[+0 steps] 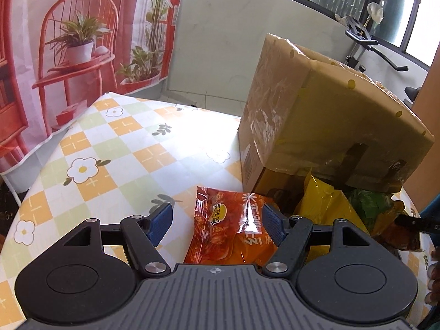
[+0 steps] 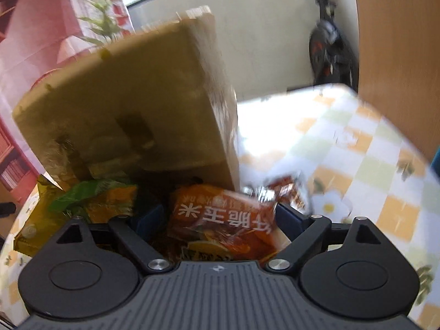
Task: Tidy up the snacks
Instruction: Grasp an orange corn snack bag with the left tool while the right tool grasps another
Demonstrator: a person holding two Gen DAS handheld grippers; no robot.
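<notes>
A tipped cardboard box lies on the checked tablecloth, its mouth facing me under a flap. In the left wrist view a red-orange snack bag lies flat on the cloth between the blue pads of my left gripper. That gripper is open, and its left pad stands clear of the bag. A yellow bag and a green bag crowd the box mouth. In the blurred right wrist view an orange snack bag sits between the wide-spread fingers of my right gripper, unpressed, at the mouth of the box.
A green-and-orange bag and a yellow bag lie left of the right gripper. A small red packet rests on the cloth to the right of the box. A printed curtain hangs behind the table. An exercise bike stands by the wall.
</notes>
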